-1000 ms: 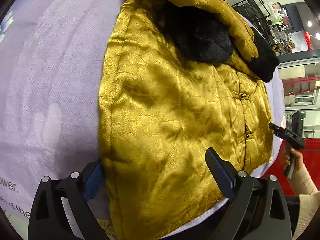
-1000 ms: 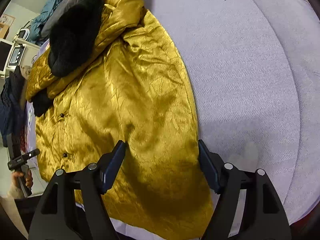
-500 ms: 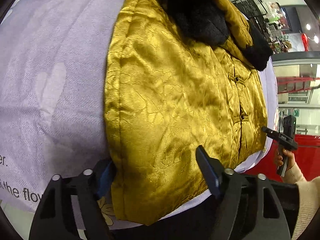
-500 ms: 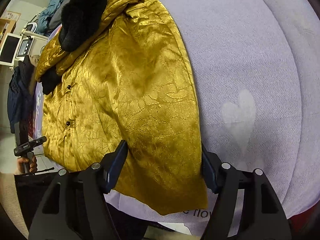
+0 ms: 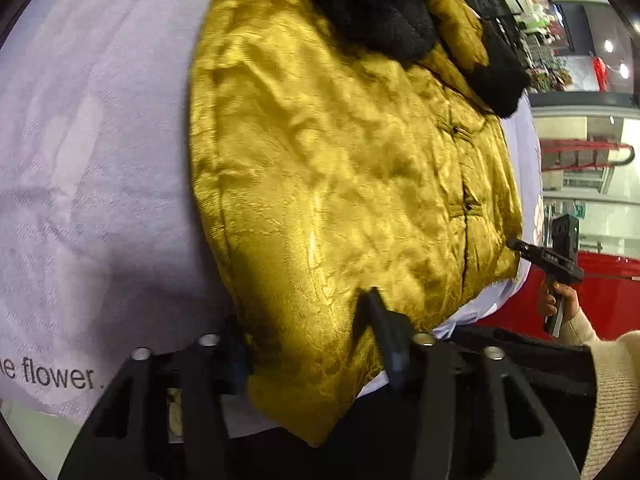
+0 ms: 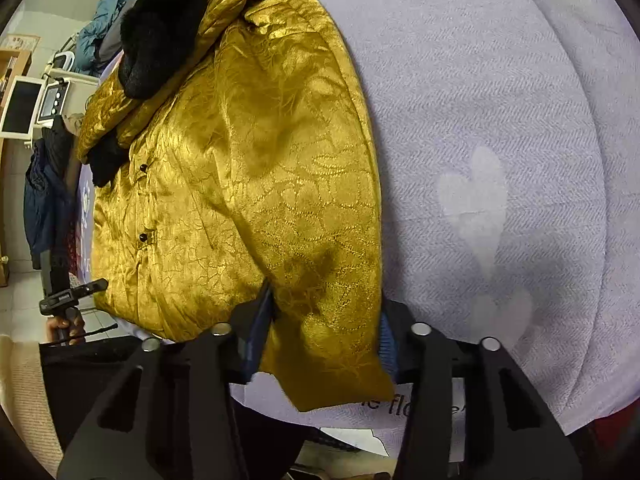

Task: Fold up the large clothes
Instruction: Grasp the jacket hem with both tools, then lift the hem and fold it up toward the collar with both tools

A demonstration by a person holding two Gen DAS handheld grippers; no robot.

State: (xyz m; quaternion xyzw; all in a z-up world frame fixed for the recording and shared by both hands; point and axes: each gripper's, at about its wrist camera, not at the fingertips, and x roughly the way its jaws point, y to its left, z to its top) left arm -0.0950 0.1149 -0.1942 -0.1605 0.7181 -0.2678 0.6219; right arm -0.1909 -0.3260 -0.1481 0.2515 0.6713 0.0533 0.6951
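Both grippers are closing on the hem right now. The left gripper [image 5: 308, 328], spread wide a second ago, is drawing its jaws in around one bottom corner of the gold jacket [image 5: 352, 184], and the padded fabric bulges between the fingers. Same story in the right wrist view: the right gripper [image 6: 324, 320], also wider a moment back, is narrowing on the opposite hem corner, cloth bunched between its pads. Whether either pinch is fully firm yet, I cannot tell; the jaws are closing at this instant.

My read: this is the grab for the fold, with the bottom edge about to be lifted toward the collar.

Edges next. The hem hangs just over the near edge of the lilac bedsheet [image 6: 500, 128], so the corners are easy to get under. Each corner sits beside a long side seam running away from the camera.

Farther out, the jacket lies flat, front up, buttons [image 6: 143, 236] down the placket, the black fur collar [image 6: 160, 36] at the far end. Open sheet spreads wide to one side, so there is plenty of room to swing the hem up. Beyond the bed stands a metal rack [image 5: 492, 4], well apart.
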